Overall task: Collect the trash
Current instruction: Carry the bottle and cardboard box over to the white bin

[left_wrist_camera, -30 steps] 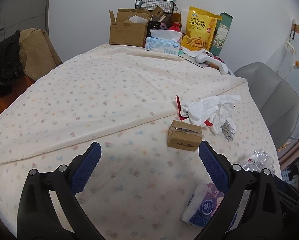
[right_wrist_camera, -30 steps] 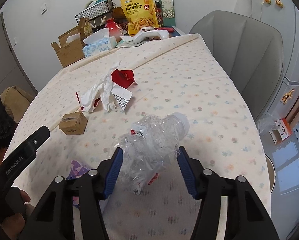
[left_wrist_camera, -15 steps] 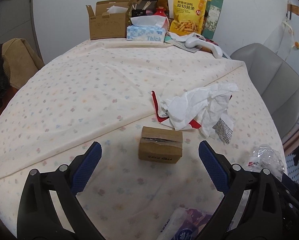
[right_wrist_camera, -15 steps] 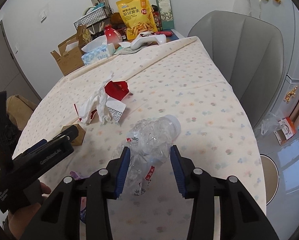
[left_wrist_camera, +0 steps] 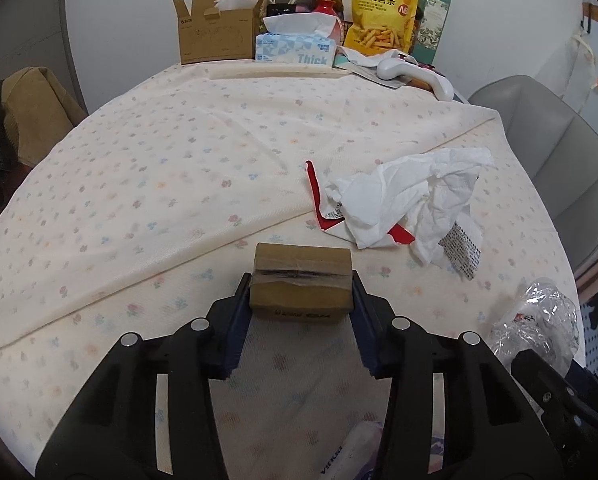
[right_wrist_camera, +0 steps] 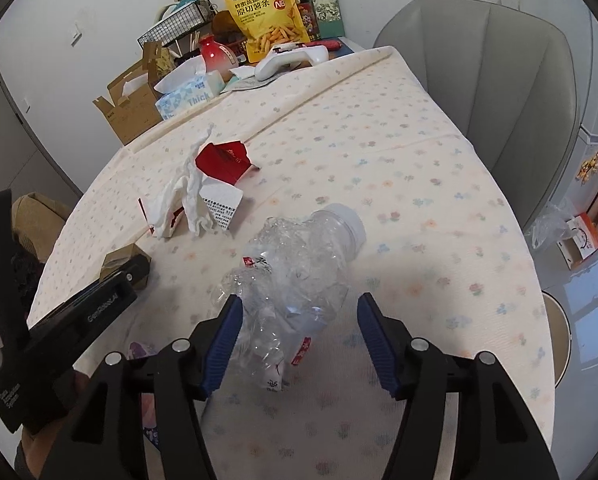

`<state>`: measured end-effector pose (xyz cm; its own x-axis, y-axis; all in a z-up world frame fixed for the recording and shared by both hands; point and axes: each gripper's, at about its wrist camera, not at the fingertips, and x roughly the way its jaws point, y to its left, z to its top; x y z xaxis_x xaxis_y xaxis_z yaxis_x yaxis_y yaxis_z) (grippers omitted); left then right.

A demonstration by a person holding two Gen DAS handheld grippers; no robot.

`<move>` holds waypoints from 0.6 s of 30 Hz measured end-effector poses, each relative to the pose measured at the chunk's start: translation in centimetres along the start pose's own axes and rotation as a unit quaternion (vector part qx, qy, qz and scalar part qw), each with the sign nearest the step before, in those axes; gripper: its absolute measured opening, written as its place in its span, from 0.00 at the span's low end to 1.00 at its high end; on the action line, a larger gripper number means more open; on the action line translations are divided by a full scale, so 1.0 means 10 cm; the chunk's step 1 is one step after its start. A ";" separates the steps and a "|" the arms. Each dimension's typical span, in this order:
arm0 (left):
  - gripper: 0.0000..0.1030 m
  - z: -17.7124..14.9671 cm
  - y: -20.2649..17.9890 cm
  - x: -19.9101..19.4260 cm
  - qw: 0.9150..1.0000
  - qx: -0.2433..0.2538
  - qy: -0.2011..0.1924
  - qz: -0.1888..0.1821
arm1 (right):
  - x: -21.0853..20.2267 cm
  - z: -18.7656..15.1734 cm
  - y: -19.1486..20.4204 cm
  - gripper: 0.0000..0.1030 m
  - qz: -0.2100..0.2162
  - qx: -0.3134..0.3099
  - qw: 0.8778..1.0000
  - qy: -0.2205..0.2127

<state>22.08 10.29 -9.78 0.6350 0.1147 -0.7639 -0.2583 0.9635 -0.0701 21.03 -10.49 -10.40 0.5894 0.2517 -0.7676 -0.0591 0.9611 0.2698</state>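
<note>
Home dining room, clothed table (left_wrist_camera: 179, 184), snacks (left_wrist_camera: 383, 16)

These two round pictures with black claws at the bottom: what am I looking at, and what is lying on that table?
There is no robot arm here. A person holds a two-finger gripper in each hand, and each carries a wide-angle camera looking forward along its fingers, hence the round, bent look.

In the left-hand view, the left gripper has its blue pads against both sides of a small cardboard box; the jaws are shut on it. In the right-hand view, the right gripper stands open around a crushed clear plastic bottle, not squeezing it; the other tool shows at the left edge.

On the flowered tablecloth there is also crumpled white paper with a red wrapper. At the far end stand a tissue box, an open carton and a yellow snack bag.
</note>
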 end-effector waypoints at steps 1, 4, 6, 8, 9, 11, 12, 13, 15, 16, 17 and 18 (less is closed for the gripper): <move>0.45 0.00 0.01 -0.01 1.000 0.000 -0.001 0.001 | 0.01 0.01 0.02 0.47 0.008 -0.006 1.000 0.001; 0.45 0.00 0.03 -0.08 1.000 -0.002 -0.008 0.003 | -0.04 0.03 0.11 0.33 0.022 -0.028 0.999 -0.001; 0.45 -0.01 0.03 -0.12 1.000 -0.004 -0.011 0.002 | -0.09 0.03 0.16 0.31 0.020 -0.037 0.999 -0.003; 0.45 -0.01 0.02 -0.17 1.000 -0.004 -0.016 0.000 | -0.14 0.01 0.19 0.30 0.019 -0.041 0.999 -0.007; 0.45 -0.01 0.02 -0.21 1.000 -0.004 -0.020 0.000 | -0.18 0.00 0.19 0.30 0.018 -0.042 0.999 -0.010; 0.45 -0.02 0.03 -0.27 1.000 -0.004 -0.026 -0.002 | -0.25 0.00 0.19 0.30 0.015 -0.042 0.999 -0.015; 0.45 -0.03 0.03 -0.31 1.000 -0.005 -0.029 -0.003 | -0.28 0.00 0.19 0.30 0.014 -0.042 0.999 -0.019; 0.45 -0.04 0.04 -0.36 0.999 -0.006 -0.032 -0.004 | -0.34 0.00 0.20 0.30 0.010 -0.043 0.999 -0.025; 0.45 -0.06 0.03 -0.43 0.999 -0.007 -0.038 -0.005 | -0.43 -0.01 0.21 0.30 0.003 -0.048 0.998 -0.035; 0.45 -0.08 0.02 -0.48 0.999 -0.007 -0.042 -0.007 | -0.49 -0.02 0.23 0.30 -0.005 -0.052 0.998 -0.042; 0.45 -0.09 0.01 -0.53 0.999 -0.007 -0.046 -0.008 | -0.53 -0.03 0.24 0.30 -0.009 -0.054 0.997 -0.046; 0.45 -0.11 0.00 -0.56 0.999 -0.007 -0.049 -0.010 | -0.58 -0.03 0.24 0.30 -0.012 -0.056 0.997 -0.051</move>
<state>17.72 9.39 -6.15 0.7077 0.1194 -0.6963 -0.2542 0.9626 -0.0933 17.17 -9.58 -5.45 0.6710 0.2213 -0.7077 -0.1311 0.9748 0.1806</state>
